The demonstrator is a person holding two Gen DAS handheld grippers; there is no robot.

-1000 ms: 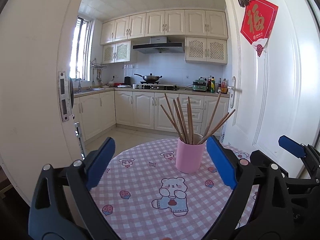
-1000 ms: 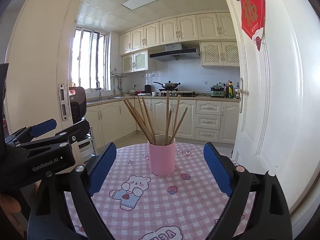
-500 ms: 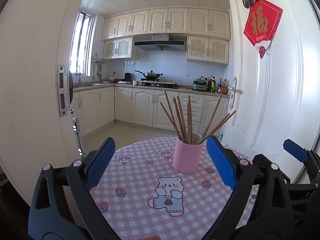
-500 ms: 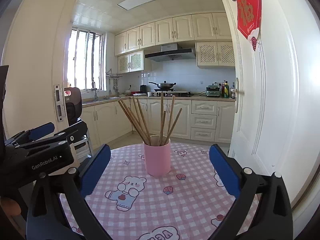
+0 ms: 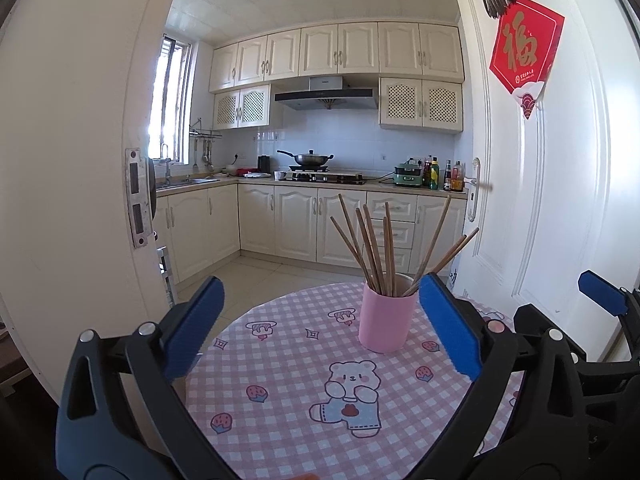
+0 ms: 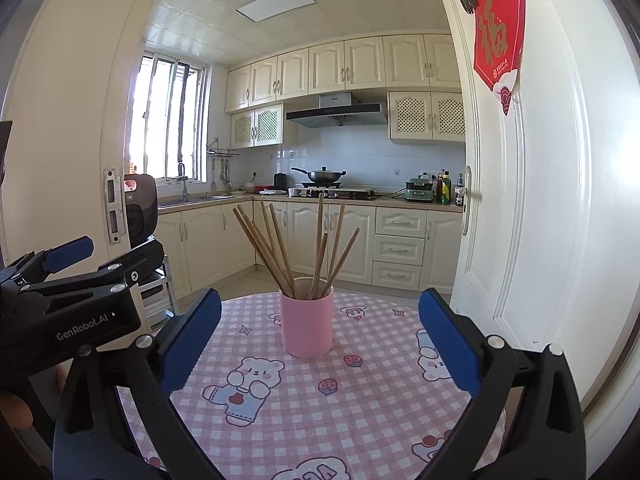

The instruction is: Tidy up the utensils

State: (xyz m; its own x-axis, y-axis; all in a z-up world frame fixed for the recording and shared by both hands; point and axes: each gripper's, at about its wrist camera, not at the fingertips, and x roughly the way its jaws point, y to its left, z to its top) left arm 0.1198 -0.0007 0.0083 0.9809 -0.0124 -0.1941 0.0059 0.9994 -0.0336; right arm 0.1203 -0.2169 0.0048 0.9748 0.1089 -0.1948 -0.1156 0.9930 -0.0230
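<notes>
The left gripper [image 5: 320,328] has its two blue pads spread wide apart. Its jaws have just been opening a bit more, and nothing is between them. The pads touch nothing. They hang in the air over the near part of the round table [image 5: 280,420], which has a pink checked cloth with little bears and strawberries on it.

The right gripper [image 6: 320,336] is wide open too. Its jaws have also just been opening, and they are empty. Its blue pads stand on either side of the table view, with no pad on anything. From the right wrist view, the left gripper shows at the left edge, black with blue tips, beside the table. A bit of a hand [image 6: 16,410] shows under it. From the left wrist view, part of the right gripper shows at the right edge.

Farther back on the table stands the pink cup [image 6: 307,326]. It is upright, near the far side of the cloth. The wooden chopsticks [image 6: 280,248] are in the cup, standing on end and fanning out to both sides. Both grippers are apart from the cup.

Past the table is a white door [image 5: 560,200] on the right with a red paper sign [image 5: 524,48] on it. Behind that is the kitchen, with cream cabinets [image 5: 340,54] and a wok [image 5: 310,158] on the stove.
</notes>
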